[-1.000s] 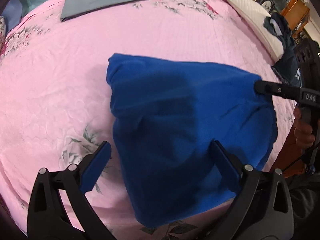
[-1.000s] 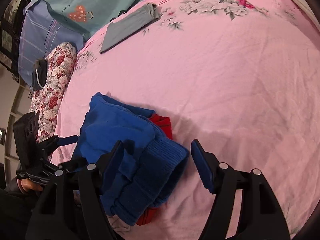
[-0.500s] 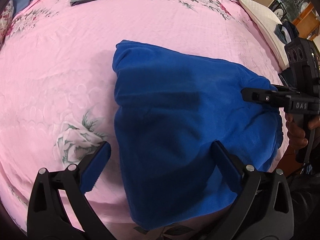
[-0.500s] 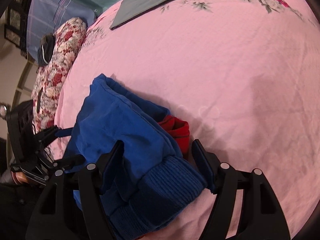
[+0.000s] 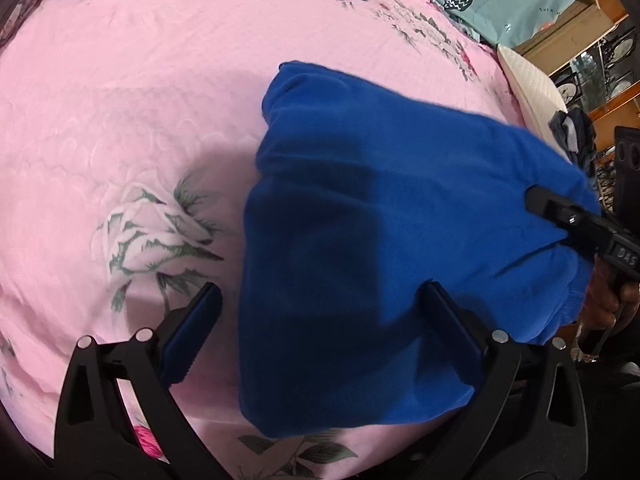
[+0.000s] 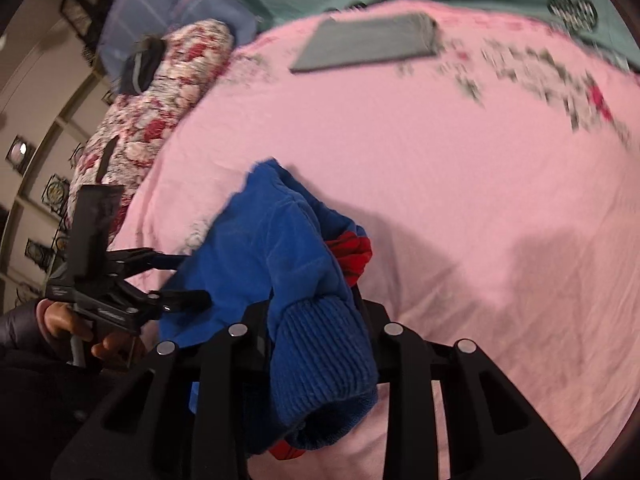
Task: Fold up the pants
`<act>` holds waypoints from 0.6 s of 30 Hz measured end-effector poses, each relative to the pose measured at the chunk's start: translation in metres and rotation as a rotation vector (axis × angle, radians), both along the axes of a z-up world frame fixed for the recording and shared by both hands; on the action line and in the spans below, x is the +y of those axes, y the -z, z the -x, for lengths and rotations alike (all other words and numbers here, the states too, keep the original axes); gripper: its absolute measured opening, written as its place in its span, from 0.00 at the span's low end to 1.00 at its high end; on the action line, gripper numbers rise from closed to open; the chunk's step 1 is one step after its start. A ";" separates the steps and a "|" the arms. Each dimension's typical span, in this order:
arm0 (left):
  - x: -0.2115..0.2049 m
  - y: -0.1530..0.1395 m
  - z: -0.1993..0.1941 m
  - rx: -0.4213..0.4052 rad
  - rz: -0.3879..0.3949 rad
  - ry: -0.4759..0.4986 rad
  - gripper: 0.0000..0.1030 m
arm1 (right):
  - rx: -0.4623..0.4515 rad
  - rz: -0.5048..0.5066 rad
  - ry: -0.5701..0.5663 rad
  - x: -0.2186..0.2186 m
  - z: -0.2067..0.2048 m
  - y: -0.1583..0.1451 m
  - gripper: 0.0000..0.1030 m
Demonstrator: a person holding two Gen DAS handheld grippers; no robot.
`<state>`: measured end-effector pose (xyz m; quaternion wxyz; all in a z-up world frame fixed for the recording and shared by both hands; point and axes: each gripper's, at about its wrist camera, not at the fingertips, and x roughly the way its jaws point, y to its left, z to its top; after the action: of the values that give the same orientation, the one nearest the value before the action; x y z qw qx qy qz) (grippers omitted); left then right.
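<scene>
Blue fleece pants (image 5: 360, 248), soft and fuzzy, lie bunched in a rough folded slab on a pink quilted bedspread (image 5: 120, 120) printed with pale flowers. The cloth sits directly ahead of the left gripper (image 5: 320, 320) and partly between its two blue-padded fingers, which stand wide apart; the right finger lies against the fabric, the left one over bare bedspread, so nothing is clamped.

From the right wrist, the right gripper (image 6: 316, 320) has its jaws closing on a thick ribbed knit cuff (image 6: 324, 360) of the pants, which fills the gap between the fingers and bulges toward the camera. A strip of red lining (image 6: 352, 252) shows just beyond the cuff. The rest of the pants rises ahead and to the left in soft folds.

Far ahead of both grippers, a flat folded grey garment (image 6: 368, 42) rests on the bedspread. A hand (image 6: 76, 328) holds the left gripper's black handle at the left edge of the right wrist view.
</scene>
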<state>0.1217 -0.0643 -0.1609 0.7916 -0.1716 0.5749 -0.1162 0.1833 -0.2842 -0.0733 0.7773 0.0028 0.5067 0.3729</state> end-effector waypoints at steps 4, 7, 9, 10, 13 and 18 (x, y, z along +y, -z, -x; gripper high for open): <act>0.004 0.004 0.008 0.001 0.075 -0.004 0.98 | -0.119 0.057 -0.060 0.011 0.007 -0.016 0.29; -0.003 0.005 0.008 0.015 0.132 0.061 0.96 | -0.122 0.091 -0.051 0.012 0.001 -0.009 0.29; -0.011 0.003 0.008 -0.011 0.081 0.114 0.88 | -0.113 0.114 -0.021 0.010 -0.003 -0.002 0.28; -0.012 0.001 0.008 -0.021 0.075 0.125 0.86 | -0.108 0.116 -0.008 0.009 -0.004 -0.002 0.28; -0.001 -0.001 0.010 -0.038 0.119 0.101 0.60 | -0.154 0.138 0.008 0.012 0.001 -0.010 0.28; 0.006 -0.027 0.008 -0.132 0.105 0.117 0.37 | -0.268 0.187 0.010 0.025 0.003 -0.032 0.28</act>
<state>0.1139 -0.0583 -0.1340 0.8097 -0.1709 0.5235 -0.2030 0.1801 -0.2593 -0.0414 0.8366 -0.1165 0.4311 0.3173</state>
